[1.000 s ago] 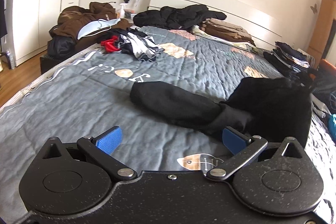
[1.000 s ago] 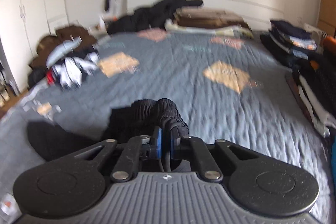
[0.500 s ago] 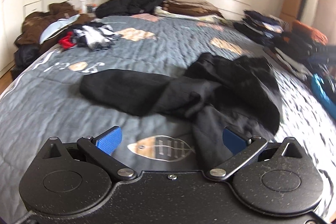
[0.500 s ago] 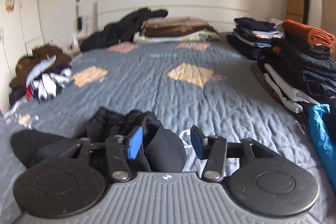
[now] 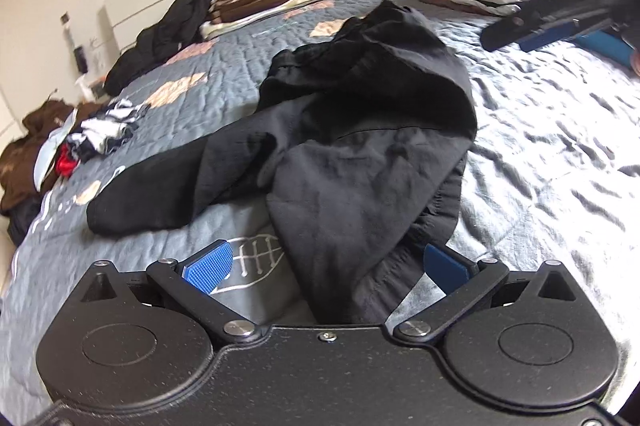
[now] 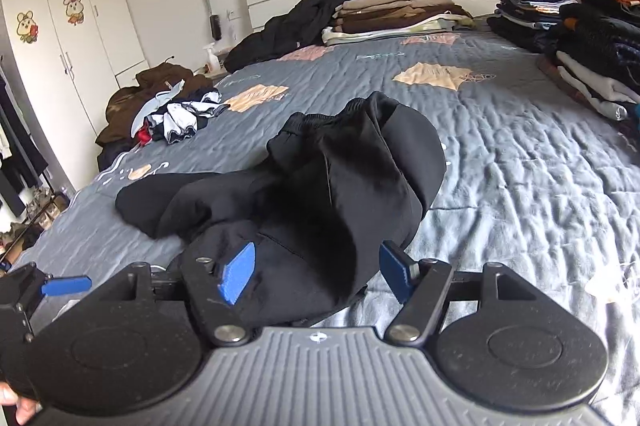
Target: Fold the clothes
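Both tongs gape with nothing gripped: the left tongs and right tongs straddle one pair of black trousers, lying crumpled near the bed's foot edge, one leg trailing left. A careless pinch could bunch layers, I judge, folding it crooked. Farther along the right edge stand two folded stacks; one loose heap sits at the left edge.

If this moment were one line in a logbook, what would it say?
task: fold clothes | left gripper: open, at black trousers | right gripper: open, over trousers | trousers: crumpled on grey bedspread, unfolded
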Demonstrator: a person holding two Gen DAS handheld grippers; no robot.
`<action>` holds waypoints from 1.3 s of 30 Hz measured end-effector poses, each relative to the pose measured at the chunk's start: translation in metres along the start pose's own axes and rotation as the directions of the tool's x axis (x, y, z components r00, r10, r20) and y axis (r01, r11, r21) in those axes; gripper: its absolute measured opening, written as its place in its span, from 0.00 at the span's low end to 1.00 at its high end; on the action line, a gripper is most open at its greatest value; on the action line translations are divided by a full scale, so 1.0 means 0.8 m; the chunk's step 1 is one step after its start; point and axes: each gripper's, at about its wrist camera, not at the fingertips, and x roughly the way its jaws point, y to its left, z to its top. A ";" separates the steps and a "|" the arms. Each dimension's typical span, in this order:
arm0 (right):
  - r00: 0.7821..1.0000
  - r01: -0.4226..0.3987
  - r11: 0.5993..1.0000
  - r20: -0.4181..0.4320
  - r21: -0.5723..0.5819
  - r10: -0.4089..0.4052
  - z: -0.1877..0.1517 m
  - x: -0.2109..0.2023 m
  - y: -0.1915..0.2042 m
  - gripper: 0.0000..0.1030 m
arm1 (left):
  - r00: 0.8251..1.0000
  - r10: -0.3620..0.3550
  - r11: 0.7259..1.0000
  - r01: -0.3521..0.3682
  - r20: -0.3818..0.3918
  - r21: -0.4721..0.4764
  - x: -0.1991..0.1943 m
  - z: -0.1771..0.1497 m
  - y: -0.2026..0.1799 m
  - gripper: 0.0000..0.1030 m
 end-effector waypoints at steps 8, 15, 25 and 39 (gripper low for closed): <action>0.998 -0.048 0.999 -0.029 0.016 0.048 -0.002 0.020 -0.002 0.67 | 0.997 0.029 0.995 -0.023 -0.069 0.094 0.046 -0.012 -0.016 0.75; 0.999 -0.027 0.999 -0.035 -0.021 0.026 0.004 0.013 0.005 0.67 | 0.996 -0.024 0.999 0.021 -0.085 -0.032 0.046 -0.012 0.001 0.12; 0.998 -0.066 0.998 -0.007 -0.010 0.066 0.012 -0.014 0.000 0.67 | 0.924 -0.342 0.853 0.382 0.173 -0.356 -0.037 0.025 0.044 0.01; 0.999 -0.049 0.999 -0.021 0.022 0.050 0.006 -0.015 -0.036 0.67 | 0.773 -0.530 0.640 0.634 0.348 -0.434 -0.041 0.044 0.078 0.02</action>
